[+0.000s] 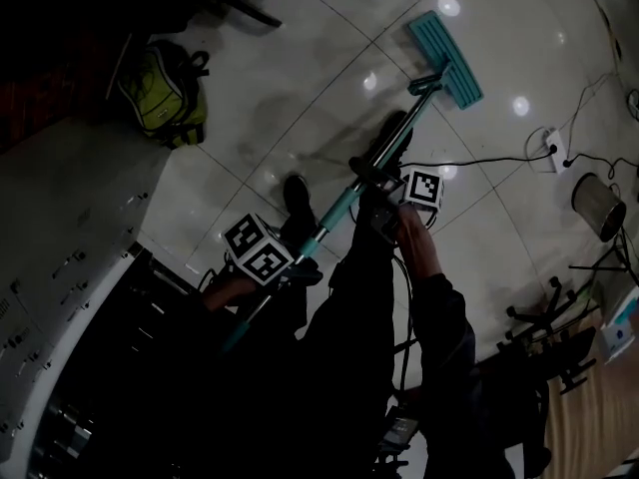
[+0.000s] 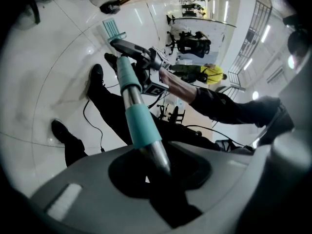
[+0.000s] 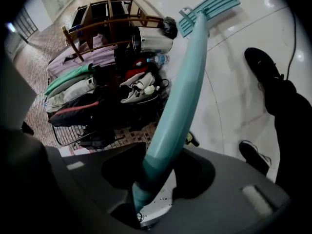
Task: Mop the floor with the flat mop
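Note:
The flat mop's teal head [image 1: 444, 58] lies on the glossy white tiled floor [image 1: 300, 78] at the upper right of the head view. Its pole [image 1: 339, 213] slants down-left between both grippers. My left gripper [image 1: 300, 257], under its marker cube [image 1: 258, 250], is shut on the lower pole. My right gripper [image 1: 369, 193], beside its cube [image 1: 421, 188], is shut higher up. In the left gripper view the metal pole with its teal sleeve [image 2: 139, 123] runs out of my left gripper [image 2: 156, 165] towards the mop head [image 2: 114, 29]. The right gripper [image 3: 146, 179] clamps the teal handle [image 3: 180, 96], and the mop head [image 3: 209, 9] shows far off.
A yellow-green backpack [image 1: 165, 93] lies at upper left, and a grey desk [image 1: 60, 228] fills the left side. A power strip [image 1: 547, 148] with cable, a metal bin [image 1: 597, 206] and a chair base [image 1: 544, 327] sit right. The person's shoes [image 1: 297, 198] flank the pole. Clothes and a wooden rack [image 3: 112, 18] stand nearby.

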